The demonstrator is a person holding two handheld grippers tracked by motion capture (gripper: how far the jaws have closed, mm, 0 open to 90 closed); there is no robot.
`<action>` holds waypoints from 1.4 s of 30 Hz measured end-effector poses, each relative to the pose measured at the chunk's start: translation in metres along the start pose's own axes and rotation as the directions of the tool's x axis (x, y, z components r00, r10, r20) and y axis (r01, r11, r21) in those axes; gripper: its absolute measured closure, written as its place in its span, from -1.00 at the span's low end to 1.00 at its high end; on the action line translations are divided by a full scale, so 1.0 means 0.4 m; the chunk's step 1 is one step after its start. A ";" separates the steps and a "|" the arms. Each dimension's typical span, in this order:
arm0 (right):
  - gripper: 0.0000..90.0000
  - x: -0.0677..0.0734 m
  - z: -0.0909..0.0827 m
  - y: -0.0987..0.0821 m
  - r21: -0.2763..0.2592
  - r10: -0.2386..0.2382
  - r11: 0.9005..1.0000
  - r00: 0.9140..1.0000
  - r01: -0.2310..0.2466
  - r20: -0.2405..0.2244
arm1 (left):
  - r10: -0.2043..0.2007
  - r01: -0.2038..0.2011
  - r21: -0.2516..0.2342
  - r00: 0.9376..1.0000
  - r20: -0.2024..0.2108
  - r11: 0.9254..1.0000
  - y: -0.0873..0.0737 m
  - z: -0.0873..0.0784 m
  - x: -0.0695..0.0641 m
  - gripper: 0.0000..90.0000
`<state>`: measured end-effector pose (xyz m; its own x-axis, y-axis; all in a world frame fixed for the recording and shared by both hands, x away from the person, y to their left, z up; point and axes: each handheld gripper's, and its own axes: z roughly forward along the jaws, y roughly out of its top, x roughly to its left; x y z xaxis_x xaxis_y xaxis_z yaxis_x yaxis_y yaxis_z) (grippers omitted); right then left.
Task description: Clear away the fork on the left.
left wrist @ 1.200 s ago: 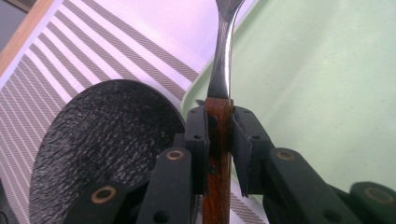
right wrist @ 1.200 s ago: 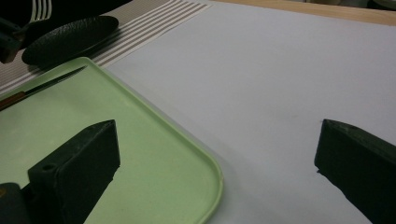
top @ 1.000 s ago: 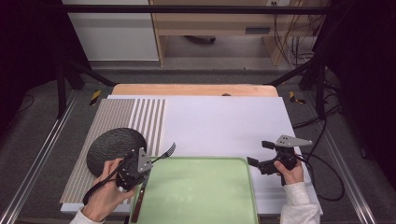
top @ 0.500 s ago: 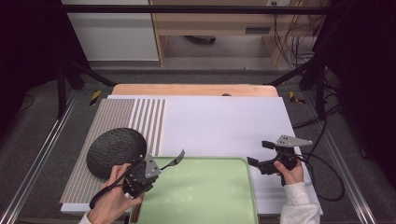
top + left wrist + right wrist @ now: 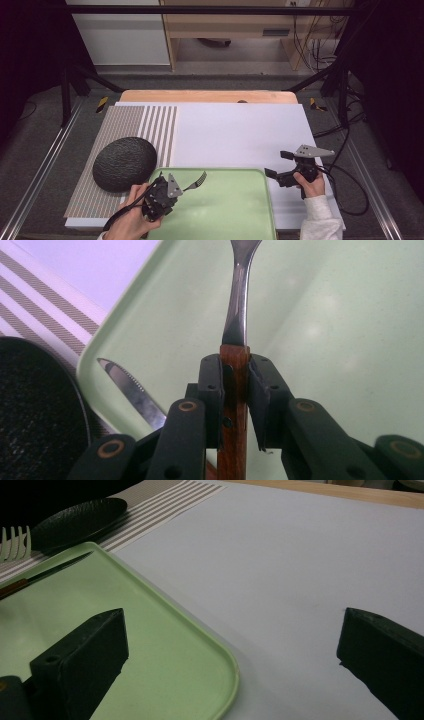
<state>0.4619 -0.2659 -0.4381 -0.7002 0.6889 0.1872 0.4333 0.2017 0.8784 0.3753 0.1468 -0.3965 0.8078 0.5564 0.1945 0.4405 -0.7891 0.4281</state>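
My left gripper (image 5: 167,192) is shut on the wooden handle of a fork (image 5: 197,179) and holds it over the near-left corner of the green tray (image 5: 235,210). In the left gripper view the pads (image 5: 260,385) clamp the brown handle, and the fork's steel neck (image 5: 239,300) points out across the tray (image 5: 325,340). A knife (image 5: 131,391) lies on the tray near its left rim. My right gripper (image 5: 278,166) hovers by the tray's right edge, open and empty, with its jaws (image 5: 232,627) spread wide.
A black textured plate (image 5: 125,162) rests on the striped placemat (image 5: 125,125) left of the tray. A white mat (image 5: 240,130) covers the middle of the table, with a wooden board (image 5: 210,96) at its far edge. Cables trail at the right.
My left gripper has carried the fork to the right and slightly nearer, from beside the black plate to over the tray's corner. The right gripper has stayed put.
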 end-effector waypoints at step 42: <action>-0.99 0.001 -0.001 0.001 -0.002 0.003 1.000 1.000 -0.003 -0.001 | 0.093 -0.099 0.057 0.990 0.104 0.994 -0.003 0.094 -0.067 0.54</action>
<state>0.4617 -0.2658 -0.4375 -0.6991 0.6892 0.1903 0.4347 0.1984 0.8785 0.3678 0.1232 -0.4355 0.8813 0.4511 0.1409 0.3800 -0.8537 0.3562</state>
